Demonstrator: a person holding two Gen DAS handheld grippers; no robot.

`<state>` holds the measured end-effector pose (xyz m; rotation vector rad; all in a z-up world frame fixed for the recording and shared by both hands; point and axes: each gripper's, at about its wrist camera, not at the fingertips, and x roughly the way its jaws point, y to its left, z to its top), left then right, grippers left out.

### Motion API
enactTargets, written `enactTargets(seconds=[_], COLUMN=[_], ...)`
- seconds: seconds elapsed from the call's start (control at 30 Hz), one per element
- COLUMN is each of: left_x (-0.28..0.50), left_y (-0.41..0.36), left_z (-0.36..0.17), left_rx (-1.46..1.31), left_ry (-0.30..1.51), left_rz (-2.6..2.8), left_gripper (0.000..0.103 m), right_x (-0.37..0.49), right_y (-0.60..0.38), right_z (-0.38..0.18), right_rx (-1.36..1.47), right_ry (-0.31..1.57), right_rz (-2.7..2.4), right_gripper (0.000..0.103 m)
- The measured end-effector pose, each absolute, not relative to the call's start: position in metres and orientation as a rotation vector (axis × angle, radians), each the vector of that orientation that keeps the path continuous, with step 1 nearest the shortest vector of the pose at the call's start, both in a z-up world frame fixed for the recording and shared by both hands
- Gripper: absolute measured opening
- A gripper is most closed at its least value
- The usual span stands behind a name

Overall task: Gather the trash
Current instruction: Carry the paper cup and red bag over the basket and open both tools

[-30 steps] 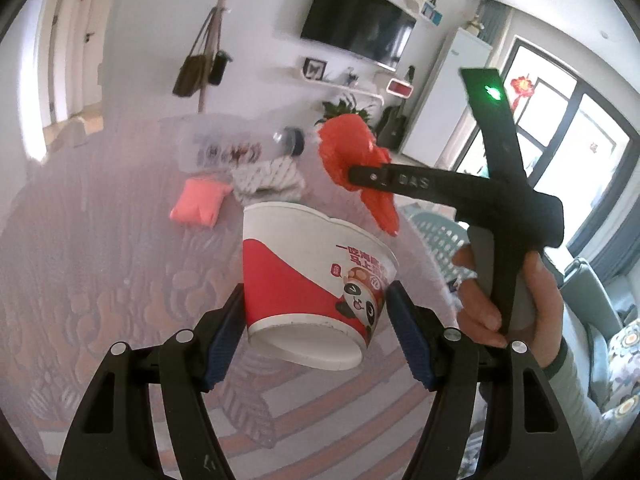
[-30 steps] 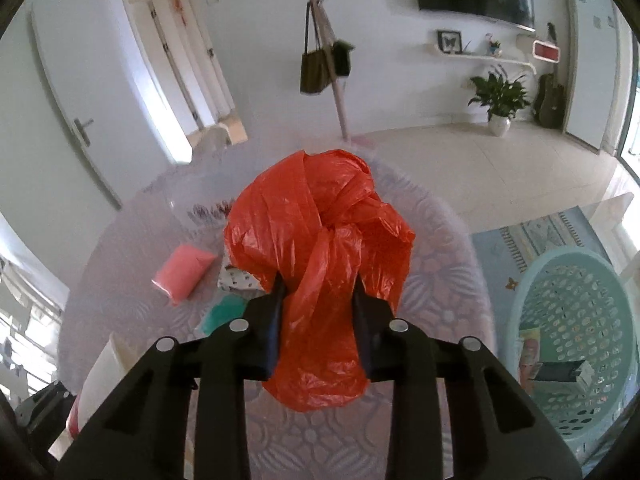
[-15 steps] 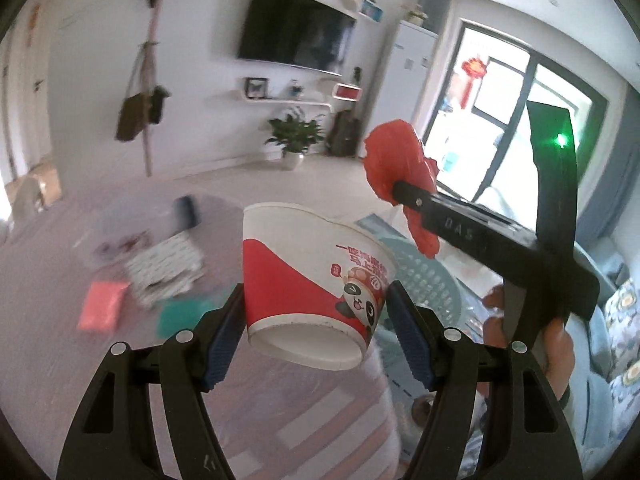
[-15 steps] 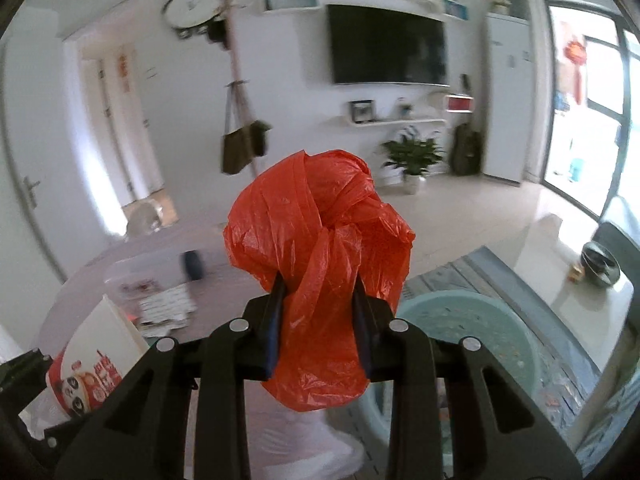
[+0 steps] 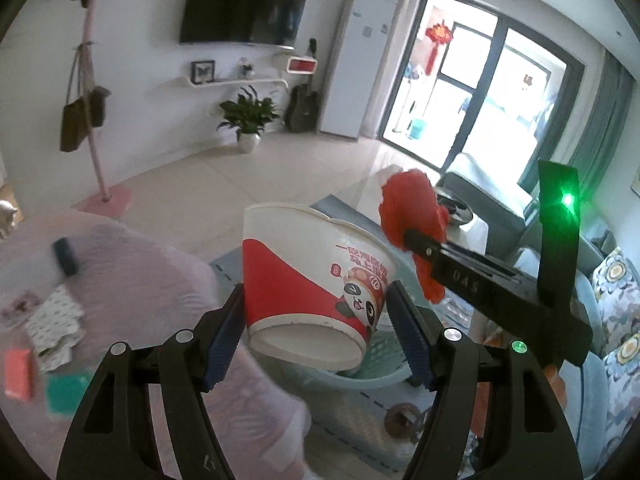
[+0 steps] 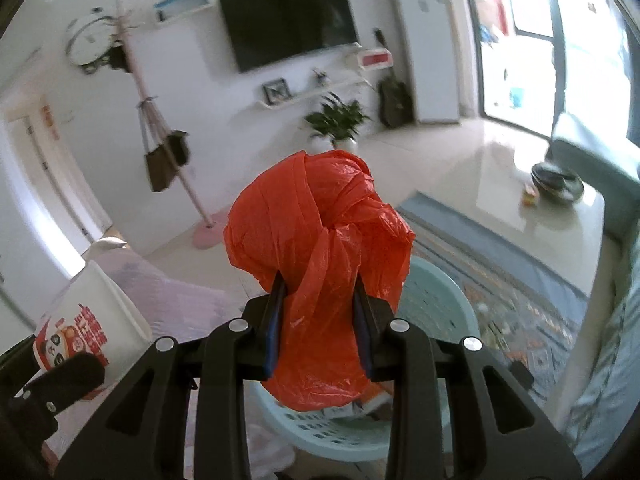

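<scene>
Each camera is sitting close behind its own tongs, looking forward and downward across the room. Both are sharing the wall television (image 5: 244, 8), the noodle cup (image 5: 312, 276), the red bag (image 6: 320, 248) and the basket (image 6: 436, 300) below.

R gripper (image 6: 318, 320) clamps orange plastic bag (image 6: 320, 240) above pale green basket (image 6: 448, 292). Noodle cup (image 6: 86, 312) at lower L, w/ TV (image 6: 288, 26) on far wall.
</scene>
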<state>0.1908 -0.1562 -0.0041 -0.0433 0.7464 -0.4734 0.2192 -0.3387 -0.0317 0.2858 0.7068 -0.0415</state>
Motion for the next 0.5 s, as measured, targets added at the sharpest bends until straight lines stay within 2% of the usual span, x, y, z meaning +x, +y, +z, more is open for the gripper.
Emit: enactTargets(seconds=[0.4, 0.47, 0.5], left_x=[0.238, 0.243, 0.243], left_y=[-0.196, -0.198, -0.199], left_z=[-0.045, -0.047, -0.049], left_rx=[0.004, 0.003, -0.001], left_ry=[0.845, 0.848, 0.852], left_rz=[-0.485, -0.488, -0.488], left_gripper=[0.069, 0.070, 0.072], right_x=[0.236, 0.239, 0.239], right_y=[-0.379, -0.382, -0.384], right_z=[-0.090, -0.091, -0.089], right_rx=[0.369, 0.373, 0.376], right_ry=[0.866, 0.868, 0.866], right_rz=[-0.126, -0.132, -0.133], right_gripper=[0.031, 0.036, 0.042])
